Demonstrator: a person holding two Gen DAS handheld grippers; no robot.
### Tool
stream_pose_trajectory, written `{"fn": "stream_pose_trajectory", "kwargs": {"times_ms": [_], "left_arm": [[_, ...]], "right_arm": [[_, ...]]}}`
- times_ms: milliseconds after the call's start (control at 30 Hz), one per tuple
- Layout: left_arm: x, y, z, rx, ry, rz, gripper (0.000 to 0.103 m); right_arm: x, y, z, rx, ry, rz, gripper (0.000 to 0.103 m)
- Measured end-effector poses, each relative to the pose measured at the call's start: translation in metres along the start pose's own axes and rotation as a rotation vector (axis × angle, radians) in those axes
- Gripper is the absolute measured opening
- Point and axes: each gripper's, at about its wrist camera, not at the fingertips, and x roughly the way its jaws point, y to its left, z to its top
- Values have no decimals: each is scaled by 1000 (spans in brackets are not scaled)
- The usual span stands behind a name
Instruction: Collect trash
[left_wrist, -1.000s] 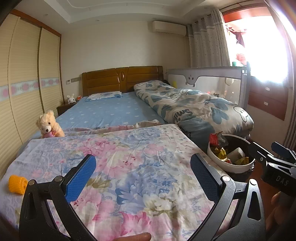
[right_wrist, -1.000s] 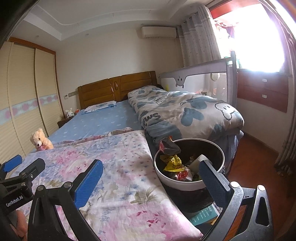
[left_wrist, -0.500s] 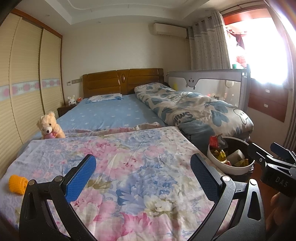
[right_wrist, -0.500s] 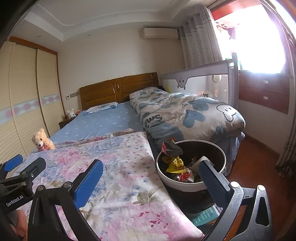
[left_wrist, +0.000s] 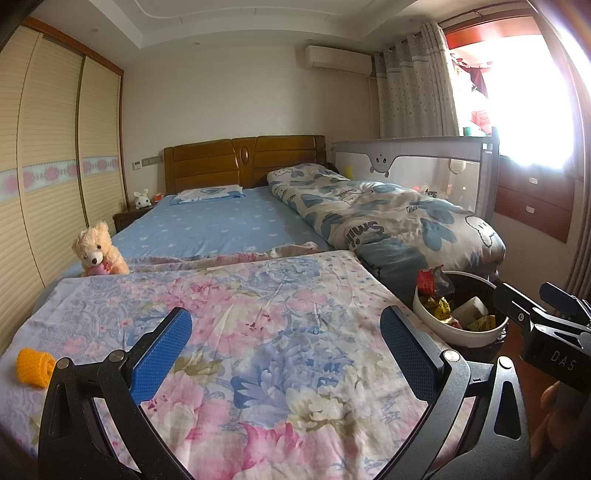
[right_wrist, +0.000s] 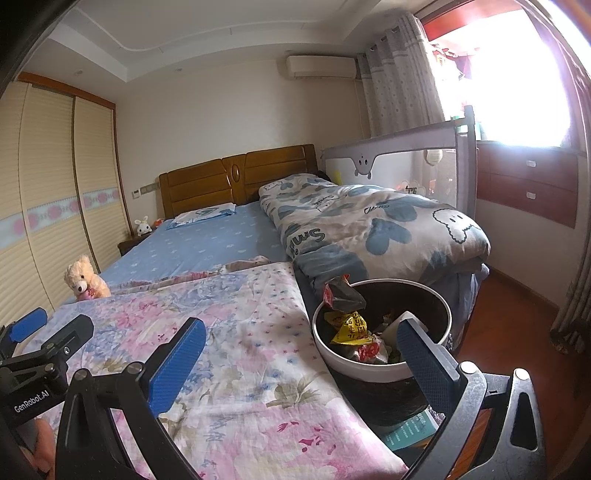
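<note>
A round white-rimmed trash bin (right_wrist: 380, 371) stands beside the bed's right edge, holding several wrappers, among them a yellow one (right_wrist: 349, 326) and a red-grey one (right_wrist: 341, 295) on its rim. The bin also shows in the left wrist view (left_wrist: 476, 334). My left gripper (left_wrist: 284, 350) is open and empty above the floral sheet (left_wrist: 258, 332). My right gripper (right_wrist: 299, 362) is open and empty, its right finger in front of the bin. A small orange knitted object (left_wrist: 35, 367) lies on the sheet at the far left.
A teddy bear (left_wrist: 96, 251) sits at the bed's left edge. A blue-patterned quilt (right_wrist: 369, 229) lies folded on the right, with a grey bed rail (right_wrist: 406, 162) behind it. A wardrobe (left_wrist: 44, 192) lines the left wall. Red-brown floor (right_wrist: 517, 332) lies right of the bin.
Both grippers have risen and pulled back slightly; the bed and bin sit lower in the views. Both stay open and empty.
</note>
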Motion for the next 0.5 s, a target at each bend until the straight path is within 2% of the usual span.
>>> {"fn": "stream_pose_trajectory", "kwargs": {"times_ms": [500], "left_arm": [[1, -1, -1, 1, 3, -3, 103]], "right_arm": [[0, 0, 0, -1, 0, 1, 103]]}}
